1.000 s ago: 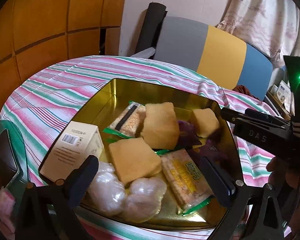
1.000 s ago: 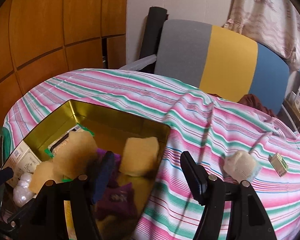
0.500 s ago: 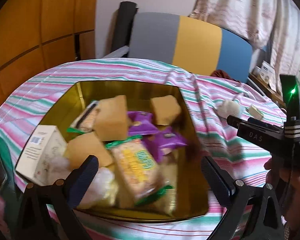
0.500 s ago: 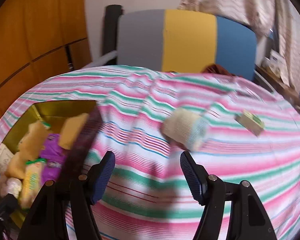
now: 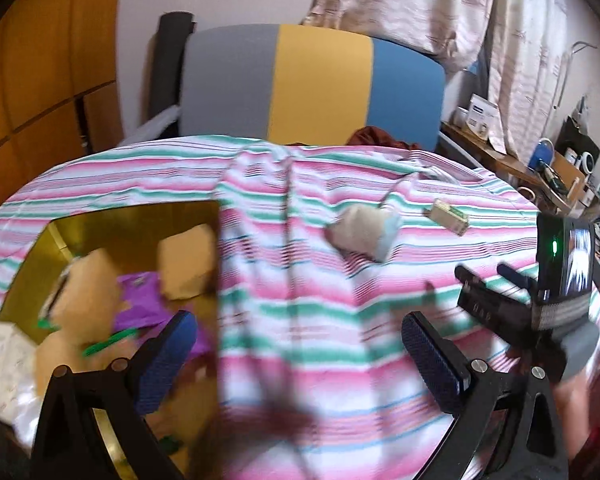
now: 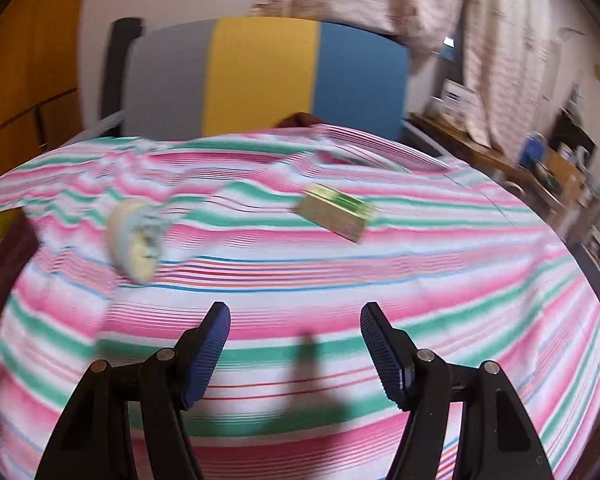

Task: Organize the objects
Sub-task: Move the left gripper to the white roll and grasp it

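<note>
Both our grippers, left gripper [image 5: 300,344] and right gripper [image 6: 296,340], hang spread and empty because 2 strays, the cream bundle [image 6: 134,240] and small box [image 6: 336,216], lie outside the gold tin [image 5: 60,224].

Cloth, tin and ribbed pads

Soft striped cloth [image 6: 340,280] spreads matt and faintly creased under both sets of jaws, covering the bench. Left of the left gripper [image 5: 300,360] sits the tin [image 5: 52,240], gold metal with a mirror-glossy inner wall; inside it, a shiny purple foil packet [image 5: 140,304] and matt tan sponge-like blocks [image 5: 186,260]. The blue pads [image 5: 432,360] look rubbery, ribbed and dull on matt black plastic arms. Ahead and left of the right gripper [image 6: 295,344], a pale, fuzzy fabric roll [image 6: 134,236]; ahead and right, a small box [image 6: 336,216] with a slight card sheen. Beyond, the chair back [image 6: 268,76] is matt woven fabric.
</note>
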The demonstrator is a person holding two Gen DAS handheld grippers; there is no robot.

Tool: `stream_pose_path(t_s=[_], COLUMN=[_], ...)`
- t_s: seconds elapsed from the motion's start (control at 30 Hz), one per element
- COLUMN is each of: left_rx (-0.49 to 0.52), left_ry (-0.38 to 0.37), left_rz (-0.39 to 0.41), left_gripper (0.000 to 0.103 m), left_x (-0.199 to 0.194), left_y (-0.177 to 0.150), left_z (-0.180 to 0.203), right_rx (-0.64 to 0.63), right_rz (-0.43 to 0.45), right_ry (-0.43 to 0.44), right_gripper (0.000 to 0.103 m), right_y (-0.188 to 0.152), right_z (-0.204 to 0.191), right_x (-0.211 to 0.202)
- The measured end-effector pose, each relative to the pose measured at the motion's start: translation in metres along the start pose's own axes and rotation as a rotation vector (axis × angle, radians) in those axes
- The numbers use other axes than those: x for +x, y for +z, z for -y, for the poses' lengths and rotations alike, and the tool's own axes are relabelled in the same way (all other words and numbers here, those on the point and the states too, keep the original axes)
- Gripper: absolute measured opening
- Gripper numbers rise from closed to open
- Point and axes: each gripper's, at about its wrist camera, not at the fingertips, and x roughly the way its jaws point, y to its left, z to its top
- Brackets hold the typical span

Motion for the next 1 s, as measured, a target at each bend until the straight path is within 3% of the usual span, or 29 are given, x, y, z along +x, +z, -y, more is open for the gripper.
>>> stream_pose_path(t_s=[0.17, 0.4, 0.53, 0.67, 0.73, 0.77, 0.83, 1.0], left_rx=[0.002, -0.035, -0.024, 0.057, 0.079, 0.051, 0.042, 0.058], left_ry=[0.000, 0.038, 0.054, 0.063, 0.077, 0.057, 0.048, 0.027], left_rz=[-0.011, -0.135, -0.092, -0.045, -0.001, 0.004, -0.007, 0.026], left_gripper=[0.103, 0.103, 0.103, 0.103, 0.095, 0.082, 0.068, 0.067], left_x=[0.040, 0.124, 0.151, 0.163, 0.165, 0.166, 0.171, 0.164], left_y=[0.027, 0.049, 0.051, 0.047, 0.047, 0.048, 0.049, 0.046], left_z=[0.027, 0.042, 0.048, 0.060, 0.063, 0.061, 0.059, 0.058], right_rx=[0.092, 0.184, 0.224, 0.250, 0.259, 0.266, 0.280, 0.311], right_rz=[-0.019, -0.007, -0.007, -0.006, -0.014, -0.018, -0.021, -0.011], right_ry=[0.012, 0.059, 0.067, 0.072, 0.080, 0.084, 0.089, 0.100], right_gripper=[0.071, 0.076, 0.076, 0.076, 0.076, 0.076, 0.076, 0.076], right_y=[-0.007, -0.014, -0.017, -0.018, -0.019, -0.020, -0.021, -0.023], right_z=[0.017, 0.033, 0.039, 0.044, 0.046, 0.047, 0.049, 0.055], right_x=[0.007, 0.008, 0.009, 0.011, 0.013, 0.014, 0.015, 0.012])
